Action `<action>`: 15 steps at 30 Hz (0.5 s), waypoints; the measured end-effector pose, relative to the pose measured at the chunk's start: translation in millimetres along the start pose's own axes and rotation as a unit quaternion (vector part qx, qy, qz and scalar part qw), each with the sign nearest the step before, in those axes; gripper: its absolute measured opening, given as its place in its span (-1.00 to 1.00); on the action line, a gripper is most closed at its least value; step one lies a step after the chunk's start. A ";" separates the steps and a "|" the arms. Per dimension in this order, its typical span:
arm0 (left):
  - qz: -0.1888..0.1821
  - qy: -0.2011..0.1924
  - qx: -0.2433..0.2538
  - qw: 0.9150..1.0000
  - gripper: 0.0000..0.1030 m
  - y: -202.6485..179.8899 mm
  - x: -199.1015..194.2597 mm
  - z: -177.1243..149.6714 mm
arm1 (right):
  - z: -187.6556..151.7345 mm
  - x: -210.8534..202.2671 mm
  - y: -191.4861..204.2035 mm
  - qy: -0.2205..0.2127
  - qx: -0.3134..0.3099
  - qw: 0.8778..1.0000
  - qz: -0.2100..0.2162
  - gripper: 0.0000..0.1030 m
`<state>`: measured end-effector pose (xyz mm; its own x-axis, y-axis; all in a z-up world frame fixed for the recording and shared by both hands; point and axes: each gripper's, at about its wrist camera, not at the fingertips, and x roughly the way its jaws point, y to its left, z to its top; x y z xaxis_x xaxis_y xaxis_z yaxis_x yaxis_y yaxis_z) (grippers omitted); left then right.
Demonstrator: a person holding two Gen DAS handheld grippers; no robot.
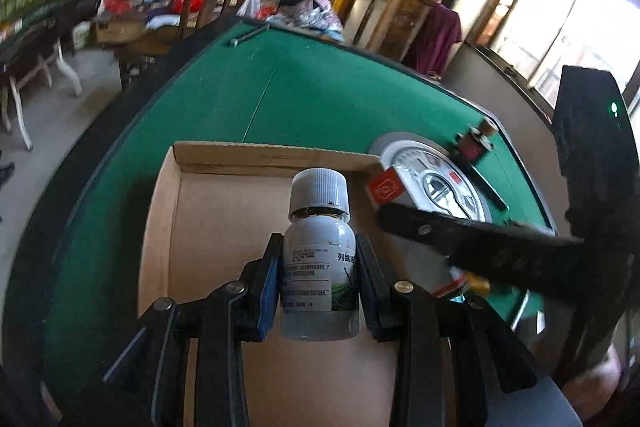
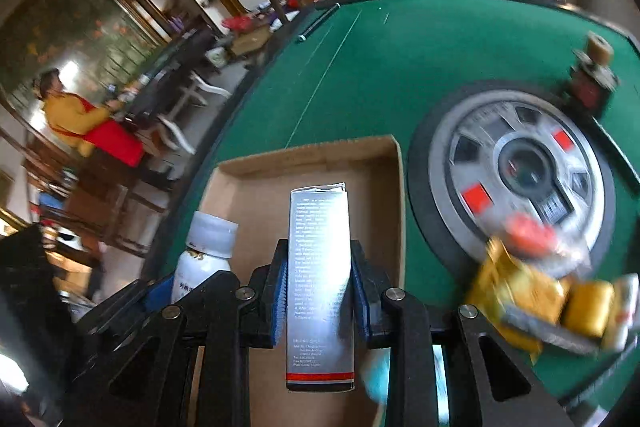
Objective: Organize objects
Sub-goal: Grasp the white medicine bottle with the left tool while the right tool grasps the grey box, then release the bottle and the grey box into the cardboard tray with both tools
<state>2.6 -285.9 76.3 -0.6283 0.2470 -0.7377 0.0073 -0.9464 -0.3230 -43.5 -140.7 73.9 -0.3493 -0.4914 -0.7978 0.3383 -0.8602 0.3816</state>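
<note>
My left gripper [image 1: 319, 269] is shut on a small white bottle [image 1: 319, 259] with a ribbed white cap, held over the shallow cardboard box [image 1: 168, 211]. My right gripper [image 2: 319, 291] is shut on a tall silver carton [image 2: 320, 287] with printed text and a red stripe, also above the cardboard box [image 2: 248, 195]. In the right wrist view the white bottle [image 2: 206, 259] shows to the left, in the other gripper. In the left wrist view the right gripper's black finger [image 1: 460, 239] crosses from the right, with the silver carton's red and white end [image 1: 384, 189] past its tip.
The box lies on a green felt table [image 1: 320, 95]. A round grey wheel-like disc [image 2: 520, 171] lies right of the box, a small dark red bottle [image 2: 588, 83] beyond it. Gold and red packets [image 2: 540, 291] lie blurred at the right. A person in yellow and red stands far left.
</note>
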 end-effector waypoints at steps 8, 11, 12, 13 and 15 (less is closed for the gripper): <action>-0.016 0.026 -0.038 0.999 -0.24 13.6 41.3 7.7 | 14.2 41.3 -1.2 0.014 -0.016 0.998 -0.056 -0.40; -0.016 0.022 -0.057 0.998 0.13 16.2 41.7 8.1 | 17.2 33.9 -10.9 0.008 -0.007 0.998 -0.062 -0.33; -0.013 0.020 -0.059 0.998 0.13 16.6 39.2 8.9 | 18.0 30.6 -13.8 0.004 -0.001 0.998 -0.058 -0.28; -0.007 0.014 -0.061 0.998 0.14 16.0 33.4 6.8 | 17.9 21.6 -18.3 -0.002 0.005 0.999 -0.051 -0.21; -0.007 -0.010 -0.070 0.997 0.29 14.8 15.9 -1.3 | 14.3 -3.2 -25.3 -0.028 0.004 0.999 -0.047 -0.17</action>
<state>-6.3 -295.7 59.0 -0.6448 0.2535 -0.7210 0.1061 -0.9046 -0.4129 -63.4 -119.3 73.5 -0.4279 -0.4161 -0.8023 0.2954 -0.9034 0.3109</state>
